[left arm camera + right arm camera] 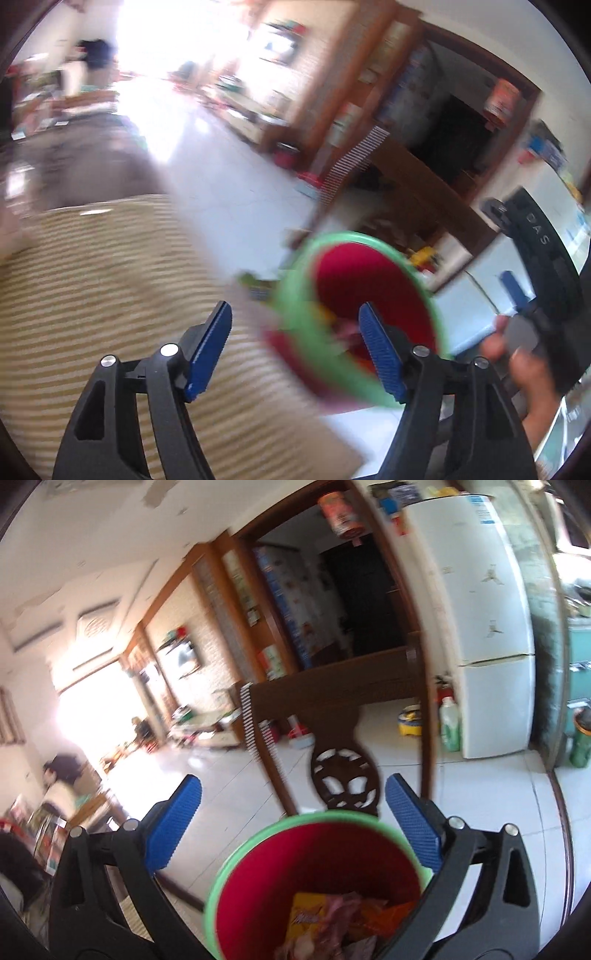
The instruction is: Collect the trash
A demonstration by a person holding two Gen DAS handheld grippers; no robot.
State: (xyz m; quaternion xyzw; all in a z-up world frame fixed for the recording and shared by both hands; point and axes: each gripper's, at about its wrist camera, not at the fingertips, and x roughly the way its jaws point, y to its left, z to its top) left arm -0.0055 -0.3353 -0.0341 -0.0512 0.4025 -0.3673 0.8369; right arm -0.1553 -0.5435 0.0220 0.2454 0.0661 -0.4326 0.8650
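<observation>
Left wrist view, heavily motion-blurred. Striped beige mat (110,295) fills the lower left, lying on a pale tiled floor (229,166). Left gripper (295,343) released, blue pads spread, nothing pressed between them; the bin's near rim shows blurred in the gap beside the right-hand pad, and whether it touches cannot be told. Red bin (369,291) with a green rim sits right of centre, mouth tilted toward the camera and up-left, long axis leaning away to the upper right in this view. Far right: a hand (524,365) on the black body of the other gripper. Right wrist view: a person (59,779) at far left near a bright window. Right gripper (291,823) released, jaws wide, hanging above the bin with nothing between the pads. The bin here stands low centre, mouth open upward toward the camera, long axis running down out of the frame. Wrappers (332,919), yellow, orange and pink, lie crumpled inside it. Behind it a dark wooden chair (343,709), then a white fridge (487,627) at right, a green bottle (448,723) at its foot.
</observation>
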